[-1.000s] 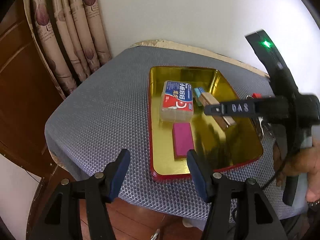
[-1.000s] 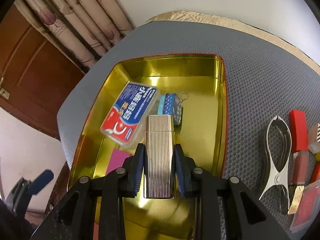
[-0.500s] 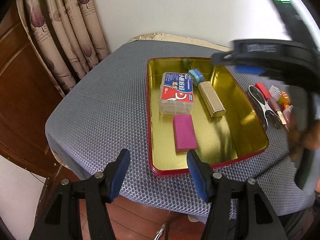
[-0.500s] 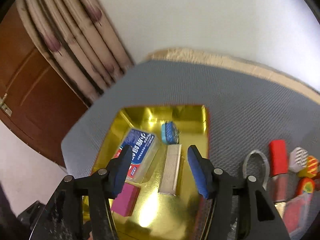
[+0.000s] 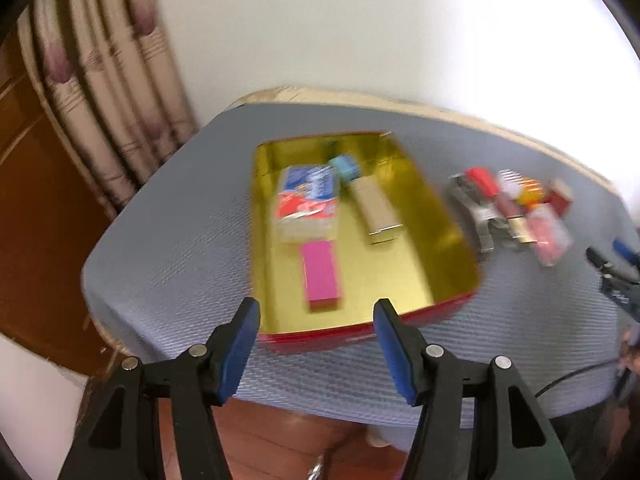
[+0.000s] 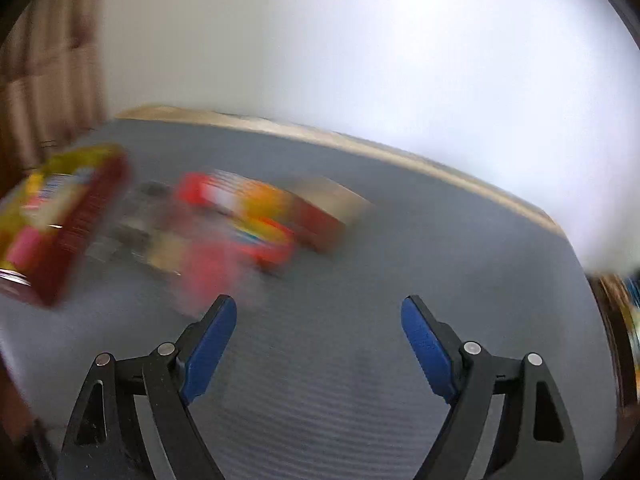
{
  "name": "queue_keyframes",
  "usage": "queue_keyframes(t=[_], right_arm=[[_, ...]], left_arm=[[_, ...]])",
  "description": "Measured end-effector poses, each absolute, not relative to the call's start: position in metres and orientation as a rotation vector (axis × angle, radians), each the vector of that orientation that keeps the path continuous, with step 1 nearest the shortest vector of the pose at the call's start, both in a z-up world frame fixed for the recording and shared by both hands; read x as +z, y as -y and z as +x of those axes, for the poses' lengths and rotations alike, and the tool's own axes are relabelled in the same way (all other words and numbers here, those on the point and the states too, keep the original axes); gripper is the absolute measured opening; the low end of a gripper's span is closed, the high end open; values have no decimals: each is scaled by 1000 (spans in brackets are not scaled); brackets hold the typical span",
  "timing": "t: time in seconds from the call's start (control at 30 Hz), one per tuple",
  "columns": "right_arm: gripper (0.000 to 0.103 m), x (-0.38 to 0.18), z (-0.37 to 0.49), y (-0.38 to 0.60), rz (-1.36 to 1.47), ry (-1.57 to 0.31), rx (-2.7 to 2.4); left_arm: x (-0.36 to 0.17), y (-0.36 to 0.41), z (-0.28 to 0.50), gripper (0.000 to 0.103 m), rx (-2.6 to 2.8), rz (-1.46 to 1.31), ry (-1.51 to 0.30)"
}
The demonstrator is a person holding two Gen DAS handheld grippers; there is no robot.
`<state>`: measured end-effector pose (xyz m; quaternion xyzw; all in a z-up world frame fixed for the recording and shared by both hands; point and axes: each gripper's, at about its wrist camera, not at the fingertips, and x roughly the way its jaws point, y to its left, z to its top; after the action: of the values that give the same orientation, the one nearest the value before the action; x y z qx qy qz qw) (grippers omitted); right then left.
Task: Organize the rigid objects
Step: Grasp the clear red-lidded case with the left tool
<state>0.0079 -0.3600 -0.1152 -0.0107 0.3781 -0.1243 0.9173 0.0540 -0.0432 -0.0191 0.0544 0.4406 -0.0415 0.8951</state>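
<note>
Left gripper (image 5: pixel 316 336) jaws apart, empty, over near rim of gold tray (image 5: pixel 448 224). In tray, left to right: red-blue box (image 5: pixel 308 200), pink block (image 5: pixel 321 276), gold lighter (image 5: pixel 376 210). Blurred heap of small items (image 6: pixel 248 216) right of tray. Right gripper (image 6: pixel 318 338) just been opening, wide, empty, above bare grey mat (image 6: pixel 360 380).

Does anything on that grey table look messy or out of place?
Mostly the heap of small items beside the gold tray: jumbled, overlapping, some red, one metal, too blurred to name. In the tray, the blue-and-red box, pink block and metal case lie flat and apart.
</note>
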Motion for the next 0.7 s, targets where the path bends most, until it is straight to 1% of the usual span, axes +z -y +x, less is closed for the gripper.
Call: queue_keyframes(t=[0.13, 0.2, 0.27, 0.37, 0.53, 0.7], right_arm=[[83, -135, -10, 424, -43, -829, -405], [87, -143, -11, 445, -40, -856, -438], [87, -145, -11, 459, 18, -873, -426], [93, -145, -10, 472, 84, -862, -396], [94, -142, -18, 492, 190, -829, -342], [95, -137, -26, 508, 259, -781, -309]], left_arm=[[-10, 83, 42, 63, -238, 149, -923], [-12, 107, 42, 63, -313, 154, -972], [-12, 134, 48, 63, -405, 130, -1030], [-18, 173, 64, 63, -507, 49, -1114], [-38, 231, 107, 63, -541, -41, -1256], [-62, 263, 138, 63, -498, -135, -1364]])
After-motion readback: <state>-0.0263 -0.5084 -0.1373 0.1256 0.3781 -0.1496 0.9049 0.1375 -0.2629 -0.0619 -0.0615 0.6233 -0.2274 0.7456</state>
